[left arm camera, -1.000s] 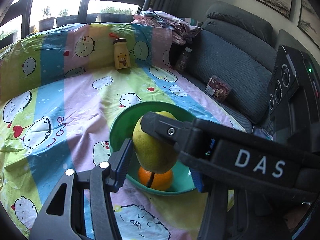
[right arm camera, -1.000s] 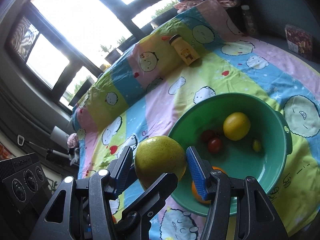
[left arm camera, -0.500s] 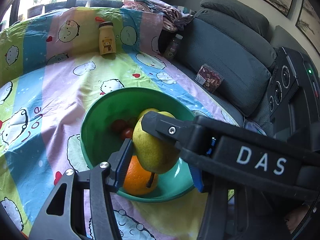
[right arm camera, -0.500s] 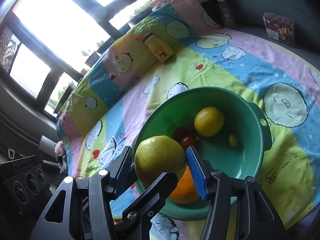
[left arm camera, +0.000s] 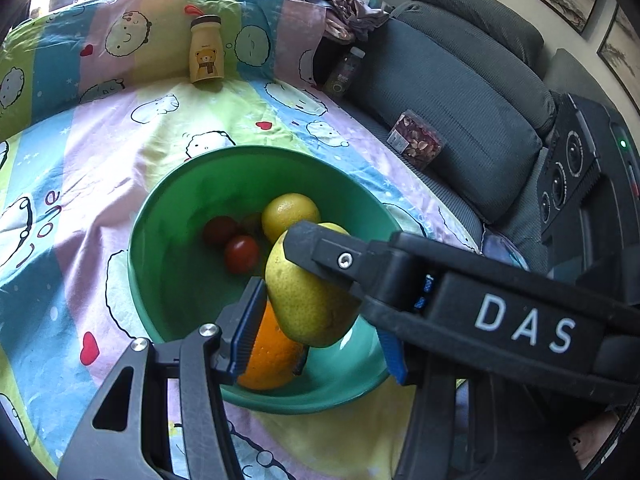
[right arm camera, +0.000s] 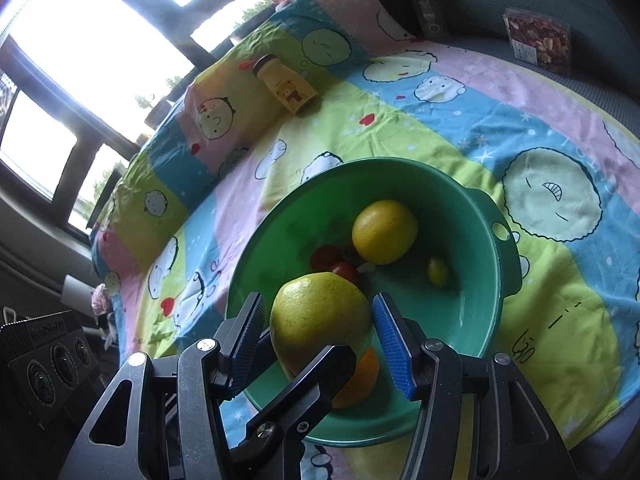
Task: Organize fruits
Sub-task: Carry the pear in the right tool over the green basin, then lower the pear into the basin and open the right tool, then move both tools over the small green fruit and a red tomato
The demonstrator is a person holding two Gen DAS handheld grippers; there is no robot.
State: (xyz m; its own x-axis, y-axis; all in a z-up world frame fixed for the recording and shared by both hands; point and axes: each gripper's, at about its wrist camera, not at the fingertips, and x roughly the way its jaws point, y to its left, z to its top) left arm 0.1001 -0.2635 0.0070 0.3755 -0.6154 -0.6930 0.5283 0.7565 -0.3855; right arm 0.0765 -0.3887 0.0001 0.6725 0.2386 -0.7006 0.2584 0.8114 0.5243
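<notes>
A large yellow-green citrus fruit (left arm camera: 308, 304) (right arm camera: 320, 316) hangs over the near side of the green bowl (left arm camera: 180, 184) (right arm camera: 500, 272). Both grippers clamp it crosswise: my left gripper (left arm camera: 320, 312) is shut on it, and so is my right gripper (right arm camera: 320, 308). The right gripper's black finger (left arm camera: 320, 246) lies across the fruit's top in the left wrist view. In the bowl lie a yellow citrus (left arm camera: 288, 210) (right arm camera: 384, 232), two red tomatoes (left arm camera: 240, 254) (right arm camera: 326, 256), an orange (left arm camera: 264, 360) (right arm camera: 360, 376) right under the held fruit, and a small green fruit (right arm camera: 438, 272).
The bowl sits on a striped cartoon cloth (left arm camera: 100, 160). A yellow bear bottle (left arm camera: 206, 50) (right arm camera: 286, 90) stands at the far side. A snack box (left arm camera: 416, 144) (right arm camera: 538, 40) and a dark bottle (left arm camera: 344, 72) rest on the grey sofa (left arm camera: 460, 80).
Both grippers have sunk and moved forward with the big fruit still clamped. The bowl now lies further beneath it, and its contents show more fully.
</notes>
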